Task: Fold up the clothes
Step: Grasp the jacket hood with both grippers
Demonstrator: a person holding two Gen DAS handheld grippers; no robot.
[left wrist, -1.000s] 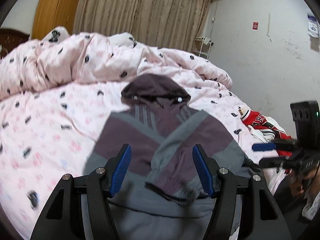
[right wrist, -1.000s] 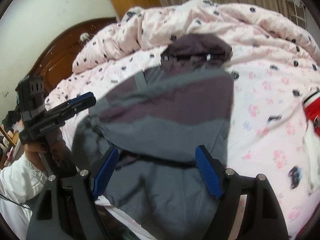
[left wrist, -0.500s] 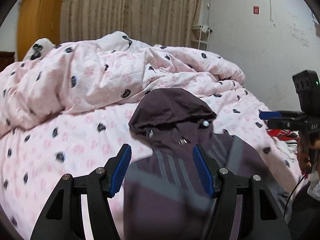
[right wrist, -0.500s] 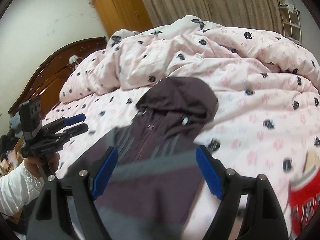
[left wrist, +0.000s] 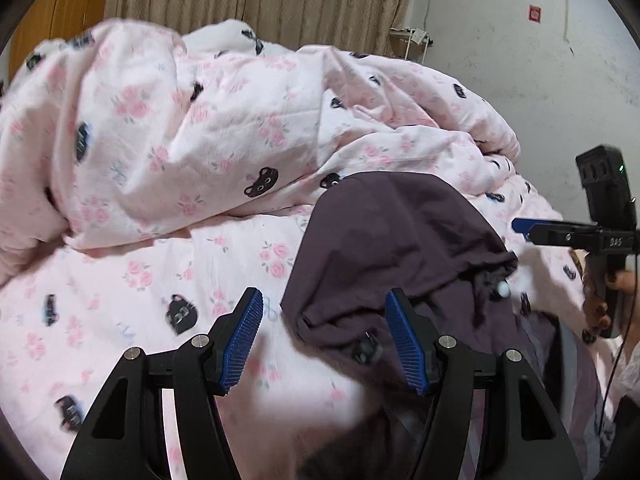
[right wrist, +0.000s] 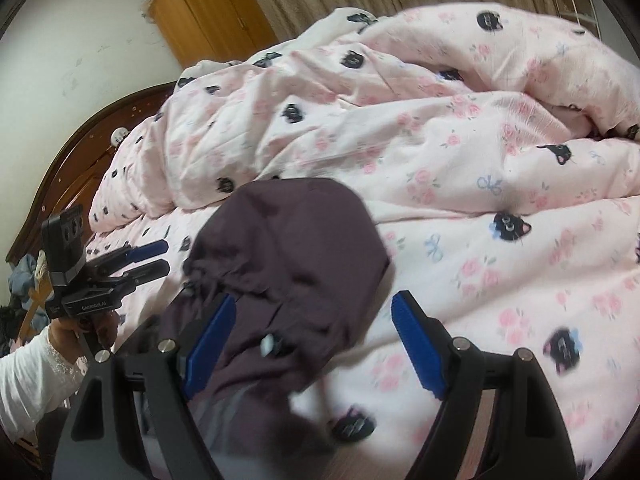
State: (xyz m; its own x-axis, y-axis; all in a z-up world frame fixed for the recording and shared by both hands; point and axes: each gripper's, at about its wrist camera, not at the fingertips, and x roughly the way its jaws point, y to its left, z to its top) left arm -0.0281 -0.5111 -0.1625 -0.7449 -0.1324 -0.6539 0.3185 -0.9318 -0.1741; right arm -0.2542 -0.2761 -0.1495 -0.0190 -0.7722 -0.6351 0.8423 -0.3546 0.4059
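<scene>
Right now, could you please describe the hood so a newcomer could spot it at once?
Start at the pink bed sheet below the heaped quilt. The hood lies there, the only plain dark purple cloth among pink flowers and black cat faces.

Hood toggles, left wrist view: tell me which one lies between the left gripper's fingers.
The dark toggle, at the hood's lower edge, lies between the left gripper's open fingers. The pale toggle sits outside them, farther right.

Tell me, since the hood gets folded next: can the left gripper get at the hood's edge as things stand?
Probably yes. The left gripper is open, the hood lies flat on the bedsheet just ahead, its edge between the fingers, nothing in between.
</scene>
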